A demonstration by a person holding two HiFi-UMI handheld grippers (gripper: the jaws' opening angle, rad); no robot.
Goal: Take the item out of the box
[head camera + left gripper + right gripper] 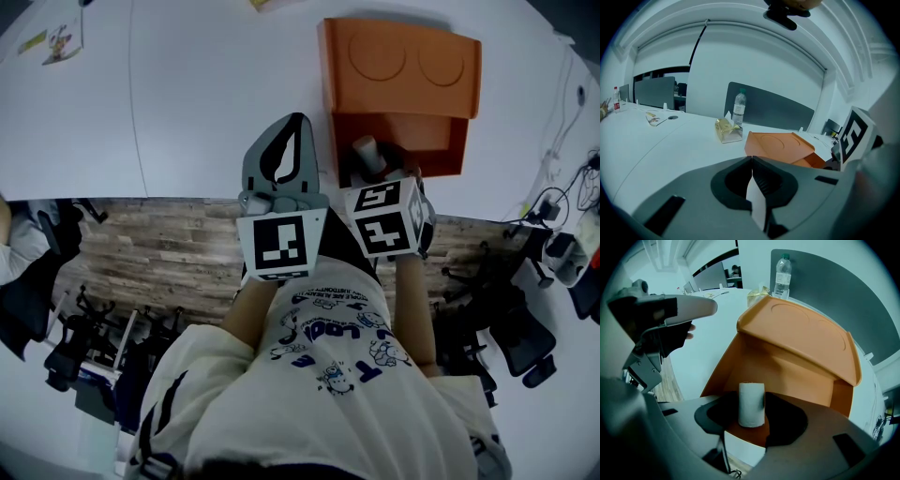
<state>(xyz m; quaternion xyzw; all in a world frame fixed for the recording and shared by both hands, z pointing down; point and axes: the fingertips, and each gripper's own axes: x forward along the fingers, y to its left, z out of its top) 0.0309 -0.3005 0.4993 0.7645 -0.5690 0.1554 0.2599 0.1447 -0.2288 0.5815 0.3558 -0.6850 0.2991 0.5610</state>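
An orange box [398, 70] stands on the white table with its lid raised, its open front towards me; it also shows in the left gripper view [780, 146]. In the right gripper view, a small white roll [751, 404] stands upright at the front lip of the orange box [801, 343]. My right gripper [751, 414] is shut on the roll. From the head camera the roll [364, 148] pokes up from the right gripper [367, 161]. My left gripper [298, 120] hovers just left of the box, jaws pressed together and holding nothing [752, 161].
Behind the box are a water bottle [738, 107] and a crumpled yellowish packet [727, 130]. Papers [58, 39] lie far left on the table [187, 103]. Its near edge runs just under the grippers, above a wood floor with office chairs [525, 328]. Cables [562, 197] trail at right.
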